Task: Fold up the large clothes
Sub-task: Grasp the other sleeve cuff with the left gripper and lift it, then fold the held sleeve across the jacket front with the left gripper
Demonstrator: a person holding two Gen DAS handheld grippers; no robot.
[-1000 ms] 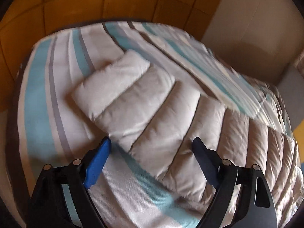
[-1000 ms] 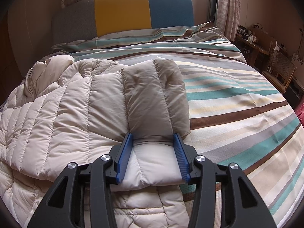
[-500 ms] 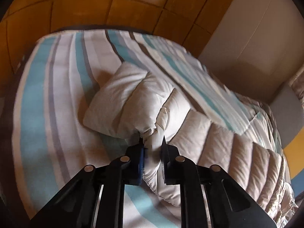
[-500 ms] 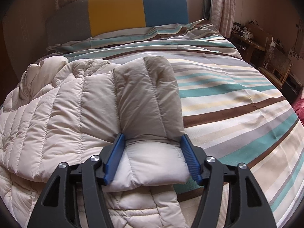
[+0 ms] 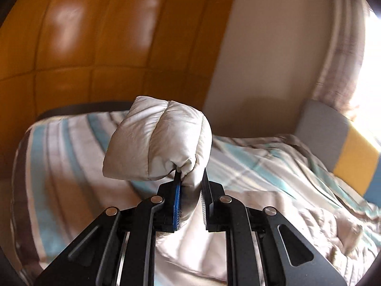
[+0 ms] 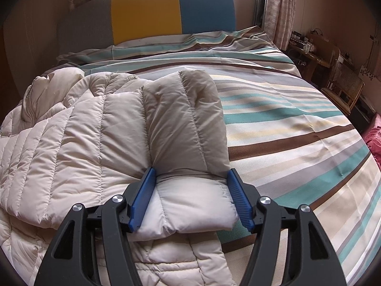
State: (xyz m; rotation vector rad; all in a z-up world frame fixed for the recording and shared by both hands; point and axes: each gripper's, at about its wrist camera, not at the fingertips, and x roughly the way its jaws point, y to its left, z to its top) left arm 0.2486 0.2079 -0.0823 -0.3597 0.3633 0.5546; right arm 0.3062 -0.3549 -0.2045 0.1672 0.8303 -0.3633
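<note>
Left wrist view: the left hand-held gripper (image 5: 190, 178) is clenched on a bunched fold of the cream quilted jacket (image 5: 159, 140). The sleeve end bulges out beyond the fingertips, raised clear of the striped bed (image 5: 59, 157). More of the jacket hangs down between the black arms toward the near edge. An orange panelled wall (image 5: 95, 35) fills the far left, with a grey and yellow headboard (image 5: 343, 147) at the far right.

Right wrist view: the jacket (image 6: 83, 131) lies spread on the left half of the bed (image 6: 285, 124), with a folded sleeve (image 6: 185, 124) running from near to far down the middle. The right hand-held gripper (image 6: 191, 178) straddles the near end of this sleeve; its jaws have just been opening, and its blue pads (image 6: 142, 197) stand at either side of the padding, released. Bare striped cover stretches to the right, and a wooden chair (image 6: 343, 88) stands far right.
</note>
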